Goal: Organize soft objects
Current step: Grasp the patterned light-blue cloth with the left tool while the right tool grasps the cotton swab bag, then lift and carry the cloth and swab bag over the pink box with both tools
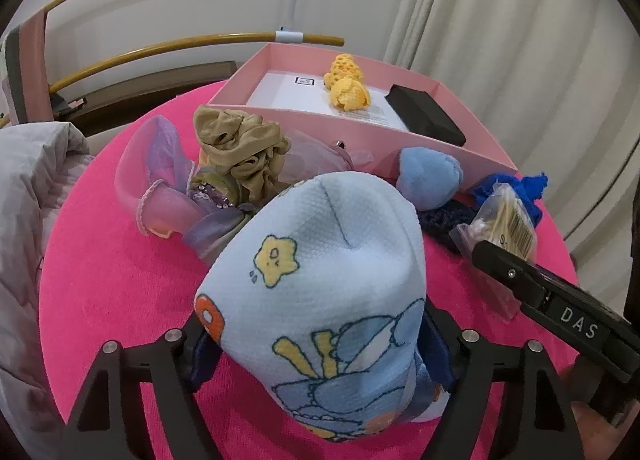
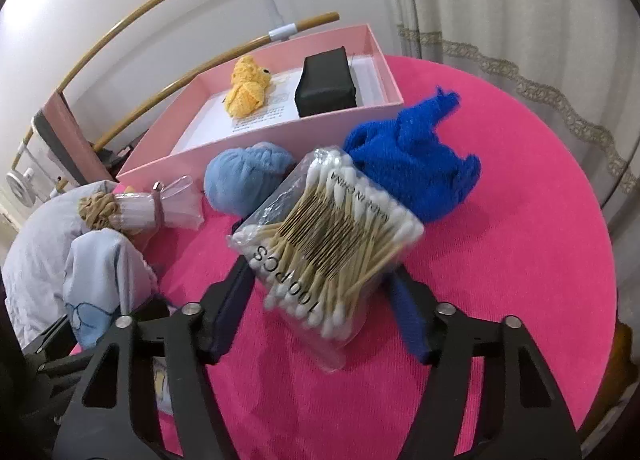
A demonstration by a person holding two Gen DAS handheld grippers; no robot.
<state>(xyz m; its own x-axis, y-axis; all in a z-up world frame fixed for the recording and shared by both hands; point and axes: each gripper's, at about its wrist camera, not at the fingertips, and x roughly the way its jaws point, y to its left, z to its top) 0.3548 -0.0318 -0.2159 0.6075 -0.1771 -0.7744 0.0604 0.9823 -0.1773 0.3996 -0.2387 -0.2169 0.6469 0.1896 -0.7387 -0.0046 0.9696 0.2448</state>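
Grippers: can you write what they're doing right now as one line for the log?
left gripper: shut on cartoon cloth | right gripper: shut on cotton swab pack | pink box: holds yellow knit, black block

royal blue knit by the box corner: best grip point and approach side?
Grip the raised, bunched middle of the blue knit cloth, coming from above on its open right side. It lies crumpled and loose on the pink tabletop; the pink box crowds its far-left edge and the cotton swab pack overlaps its near-left. The right gripper is shut on that pack, so free it first.
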